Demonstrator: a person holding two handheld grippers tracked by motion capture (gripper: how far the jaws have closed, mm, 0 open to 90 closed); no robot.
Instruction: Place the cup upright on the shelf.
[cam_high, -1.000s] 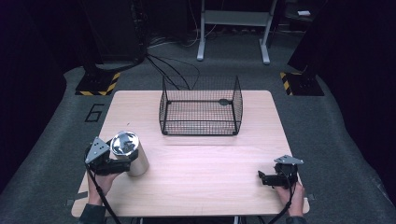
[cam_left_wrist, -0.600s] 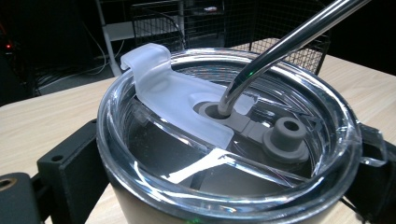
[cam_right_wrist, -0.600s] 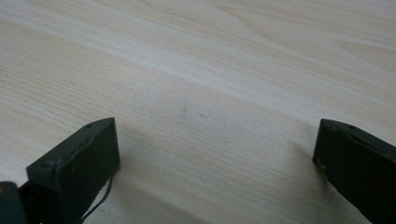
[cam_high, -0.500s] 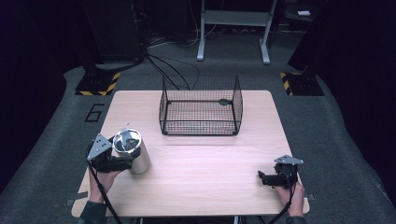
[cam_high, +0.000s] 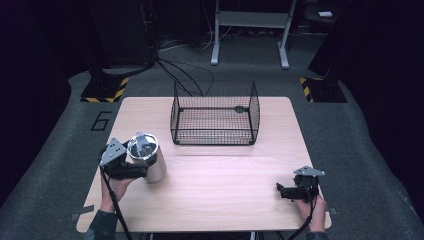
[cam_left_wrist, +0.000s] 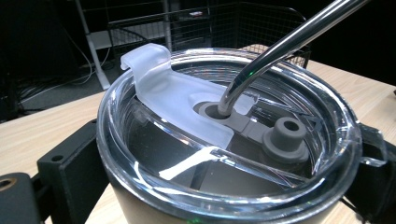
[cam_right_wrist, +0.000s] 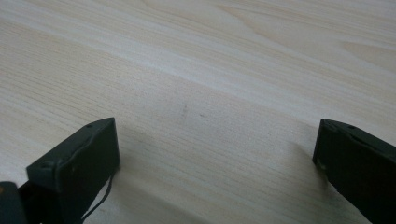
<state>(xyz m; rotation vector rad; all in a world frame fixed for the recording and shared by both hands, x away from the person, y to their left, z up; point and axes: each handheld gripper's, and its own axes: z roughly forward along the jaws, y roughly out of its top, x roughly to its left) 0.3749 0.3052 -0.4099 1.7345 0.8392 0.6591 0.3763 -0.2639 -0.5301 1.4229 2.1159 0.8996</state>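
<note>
Left tongs (cam_high: 142, 169) clamp the tumbler (cam_high: 148, 159) just under its lid (cam_left_wrist: 224, 140); keep it upright heading to the basket (cam_high: 215, 114) ahead. Right tongs (cam_high: 282, 190) sit wide, empty.

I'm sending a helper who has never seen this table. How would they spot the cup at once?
Start at the black wire basket at the far middle of the wooden table. Toward the near left corner stands a steel tumbler, clamped by the left tool. It alone has a clear lid with a metal straw.
</note>
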